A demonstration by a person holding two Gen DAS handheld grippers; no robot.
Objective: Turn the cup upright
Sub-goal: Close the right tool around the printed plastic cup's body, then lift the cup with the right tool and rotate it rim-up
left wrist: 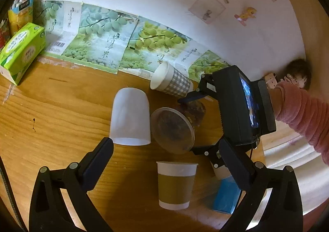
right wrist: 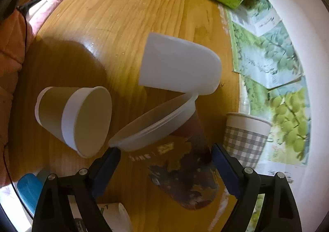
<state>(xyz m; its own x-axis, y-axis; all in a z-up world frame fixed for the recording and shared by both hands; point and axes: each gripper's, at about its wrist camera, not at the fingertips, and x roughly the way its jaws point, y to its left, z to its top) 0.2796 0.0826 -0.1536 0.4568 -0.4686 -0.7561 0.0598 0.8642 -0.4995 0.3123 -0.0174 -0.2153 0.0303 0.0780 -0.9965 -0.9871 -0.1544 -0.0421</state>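
A clear plastic cup (right wrist: 181,162) with brown printing lies tilted between the fingers of my right gripper (right wrist: 166,162), which closes around its body; its wide rim points away from the camera. In the left wrist view the same cup (left wrist: 174,129) shows mouth-on, with the right gripper (left wrist: 191,123) around it. My left gripper (left wrist: 166,149) is open and empty above the table. A white plastic cup (left wrist: 130,116) stands upside down beside the clear cup. A brown paper cup (left wrist: 174,184) stands upright near the left gripper. A checked paper cup (left wrist: 170,80) stands by the wall.
A green tissue box (left wrist: 21,51) and drink cartons (left wrist: 20,14) sit at the far left of the wooden table (left wrist: 57,104). Grape-print posters (left wrist: 107,38) line the wall. A blue object (left wrist: 226,195) lies near the table's right edge.
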